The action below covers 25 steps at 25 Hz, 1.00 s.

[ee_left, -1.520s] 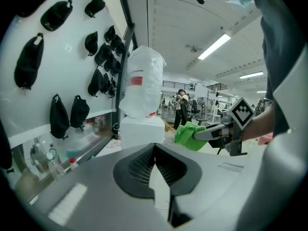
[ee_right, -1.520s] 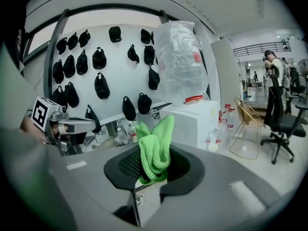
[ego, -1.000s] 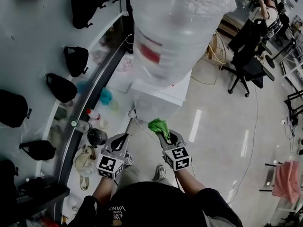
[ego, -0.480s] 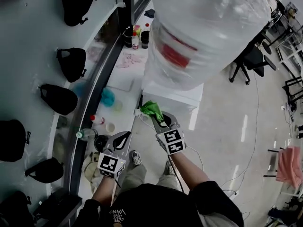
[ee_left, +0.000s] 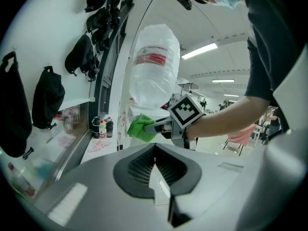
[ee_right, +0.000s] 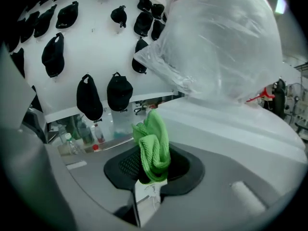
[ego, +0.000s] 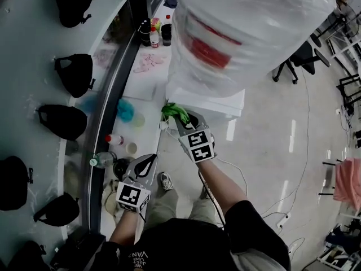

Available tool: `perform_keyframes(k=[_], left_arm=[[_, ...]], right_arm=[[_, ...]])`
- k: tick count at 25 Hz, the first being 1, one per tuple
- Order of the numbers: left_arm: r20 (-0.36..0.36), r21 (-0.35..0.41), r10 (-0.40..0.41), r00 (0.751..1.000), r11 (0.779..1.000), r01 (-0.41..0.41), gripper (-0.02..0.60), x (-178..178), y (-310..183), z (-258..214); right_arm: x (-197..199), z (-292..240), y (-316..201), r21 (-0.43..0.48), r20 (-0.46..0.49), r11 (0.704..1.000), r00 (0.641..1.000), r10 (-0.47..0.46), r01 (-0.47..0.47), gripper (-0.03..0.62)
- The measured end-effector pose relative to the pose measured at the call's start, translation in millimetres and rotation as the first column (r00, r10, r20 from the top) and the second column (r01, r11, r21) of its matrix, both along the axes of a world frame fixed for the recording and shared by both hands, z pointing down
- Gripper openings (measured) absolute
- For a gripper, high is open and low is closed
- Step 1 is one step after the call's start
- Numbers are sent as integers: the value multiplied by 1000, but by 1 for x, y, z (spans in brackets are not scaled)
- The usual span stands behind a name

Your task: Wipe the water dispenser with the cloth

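Note:
The water dispenser's white body (ego: 217, 101) carries a big bottle wrapped in clear plastic (ego: 248, 27) with a red label. My right gripper (ego: 179, 121) is shut on a green cloth (ego: 174, 111) and holds it at the dispenser's near left top corner. In the right gripper view the cloth (ee_right: 153, 146) sticks up from the jaws, with the white dispenser top (ee_right: 231, 124) and the bottle (ee_right: 221, 37) just beyond. My left gripper (ego: 145, 165) is shut and empty, low and to the left. The left gripper view shows the cloth (ee_left: 139, 128) against the dispenser.
A window ledge (ego: 148, 78) runs along the left with small bottles (ego: 155, 31) at its far end. Black caps (ego: 73, 72) hang on the white wall. An office chair (ego: 299, 58) stands beyond the dispenser. A pink cloth (ego: 347, 182) hangs at the right. A cable (ego: 293, 191) lies on the floor.
My right gripper has carried the green cloth up and forward to the dispenser's top corner. The left gripper has stayed low and shut. The head view has moved closer to the dispenser.

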<state>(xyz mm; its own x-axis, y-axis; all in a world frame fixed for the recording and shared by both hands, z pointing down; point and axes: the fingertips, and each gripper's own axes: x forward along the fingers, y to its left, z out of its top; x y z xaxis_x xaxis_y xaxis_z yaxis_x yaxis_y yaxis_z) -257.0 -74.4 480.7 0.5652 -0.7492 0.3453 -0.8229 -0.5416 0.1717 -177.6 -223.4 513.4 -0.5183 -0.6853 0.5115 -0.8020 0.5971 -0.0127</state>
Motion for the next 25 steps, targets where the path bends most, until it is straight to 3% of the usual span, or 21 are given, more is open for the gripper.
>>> perform_keyframes(k=[10, 19, 25], left_arm=[[-16, 0, 36, 999, 999, -36, 2, 44, 3, -5], [-16, -2, 121, 993, 993, -121, 2, 97, 3, -4], [-12, -10, 132, 991, 991, -132, 2, 111, 5, -3]], right_arm=[[100, 2, 8, -24, 10, 988, 989, 151, -150, 91], [218, 8, 25, -35, -41, 947, 947, 318, -320, 91], [266, 12, 34, -37, -68, 914, 913, 402, -405, 91]])
